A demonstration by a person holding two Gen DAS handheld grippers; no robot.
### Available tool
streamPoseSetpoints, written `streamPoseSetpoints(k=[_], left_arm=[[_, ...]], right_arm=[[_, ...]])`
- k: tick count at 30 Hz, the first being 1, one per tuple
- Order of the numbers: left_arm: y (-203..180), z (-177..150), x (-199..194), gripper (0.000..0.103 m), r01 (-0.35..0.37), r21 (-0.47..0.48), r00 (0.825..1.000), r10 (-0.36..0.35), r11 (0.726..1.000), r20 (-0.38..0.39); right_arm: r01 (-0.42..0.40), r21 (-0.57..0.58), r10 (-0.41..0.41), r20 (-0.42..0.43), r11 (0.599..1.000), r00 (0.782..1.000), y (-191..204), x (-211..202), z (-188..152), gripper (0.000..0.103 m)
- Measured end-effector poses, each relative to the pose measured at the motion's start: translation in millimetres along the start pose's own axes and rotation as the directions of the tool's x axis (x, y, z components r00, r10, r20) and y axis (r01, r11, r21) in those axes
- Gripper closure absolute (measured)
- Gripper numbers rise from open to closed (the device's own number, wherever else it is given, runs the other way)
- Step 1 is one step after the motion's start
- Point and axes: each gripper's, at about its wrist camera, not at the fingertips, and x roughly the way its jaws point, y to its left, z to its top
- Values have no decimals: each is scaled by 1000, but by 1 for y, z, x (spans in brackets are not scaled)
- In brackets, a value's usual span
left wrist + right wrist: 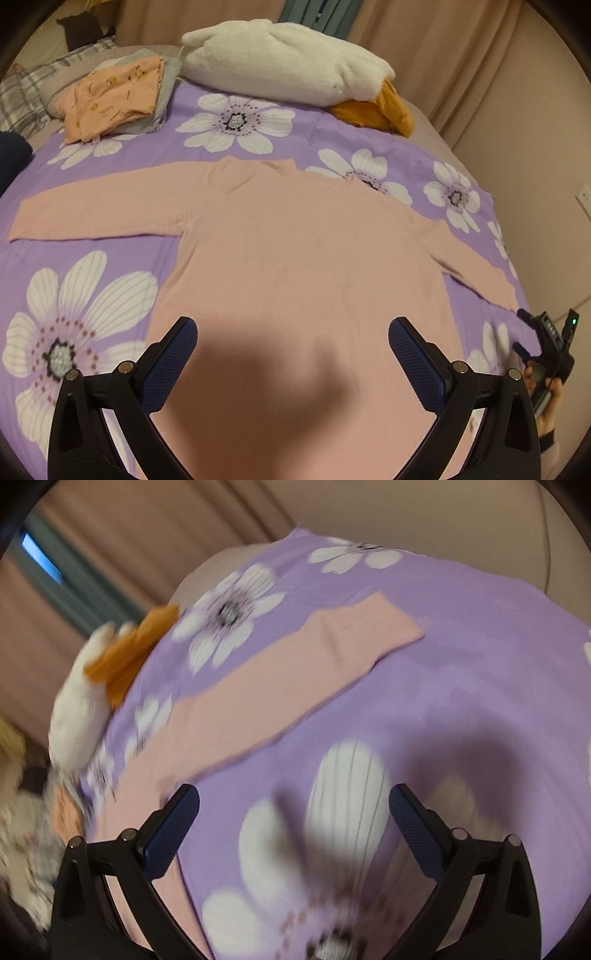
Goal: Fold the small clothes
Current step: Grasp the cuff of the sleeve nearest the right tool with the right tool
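Left wrist view: pink top [295, 258] lies flat on bed [92, 258], sleeves out. My left gripper [291, 354] hovers over its body, right gripper [293, 823] beside the sleeve [295, 679]; both jaws apart, empty. Next, probably: pinch sleeve, fold inward.

1. Left wrist view looks forward and down over the sweater [295, 258], close above its body.
2. Right wrist view, blurred, tilts over its sleeve [295, 672].
3. Both share the blanket [92, 254] and plush [280, 62].
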Motion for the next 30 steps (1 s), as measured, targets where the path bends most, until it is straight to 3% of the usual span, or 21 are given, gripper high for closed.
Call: streamPoseSetpoints(k=[8,11,14,16,18,19,20,24,30], left_arm=[[-3,23,26,1,-3,-31,1000,2,1000,-12],[-1,26,34,1,-12,-35,1000,11,999,-28],[3,29,38,1,-18,-46,999,17,999,-39],[6,32,40,1,-39,-56,998,37,998,-42],[10,34,41,1,-58,-61,998,55,996,-44],[12,34,41,1,-60,-63,997,57,996,-42],[14,35,40,1,-59,-68,998,57,996,-37],[25,39,34,1,-42,-100,999,40,994,-20],[48,46,26,1,-90,-146,996,88,985,-23]], right_arm=[[-139,238,118,100,961,988,-35,39,59,6],[-171,300,133,142,938,981,-42,46,77,17],[-163,335,117,154,928,981,-49,50,87,43],[-157,342,108,157,927,982,-53,53,89,66],[-150,343,100,158,927,982,-57,52,90,81],[-137,335,87,160,932,983,-58,50,90,92],[-127,329,77,162,936,984,-59,48,91,95],[-145,232,97,206,962,974,-36,24,98,96],[-151,-53,158,194,987,968,66,-17,113,96]])
